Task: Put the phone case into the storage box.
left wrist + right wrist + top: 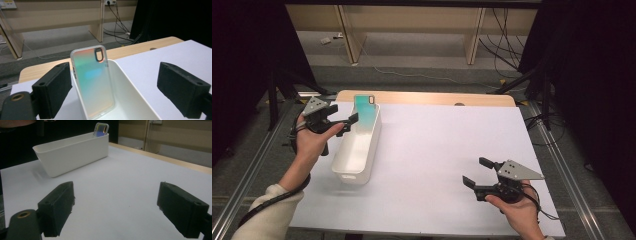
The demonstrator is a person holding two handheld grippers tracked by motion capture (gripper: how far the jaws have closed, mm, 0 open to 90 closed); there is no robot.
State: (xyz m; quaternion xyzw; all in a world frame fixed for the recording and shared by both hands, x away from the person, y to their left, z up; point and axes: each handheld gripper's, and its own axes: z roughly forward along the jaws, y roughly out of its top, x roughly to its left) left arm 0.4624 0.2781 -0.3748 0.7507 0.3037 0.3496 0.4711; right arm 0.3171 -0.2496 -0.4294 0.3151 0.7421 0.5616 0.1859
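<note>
Left gripper (348, 123) is hovering wide open beside the iridescent phone case (365, 112) leaning in the white bin (343, 170), right gripper (476, 173) is idling wide open over the tabletop (437, 150).

The high view looks forward and down on my desk (437, 165) from above my side. The left gripper view rides my left gripper (343, 121), close behind the iridescent phone case (92, 80) in the white bin (130, 100). The right gripper view sits low over the desk, facing that same bin and case from well apart.
</note>
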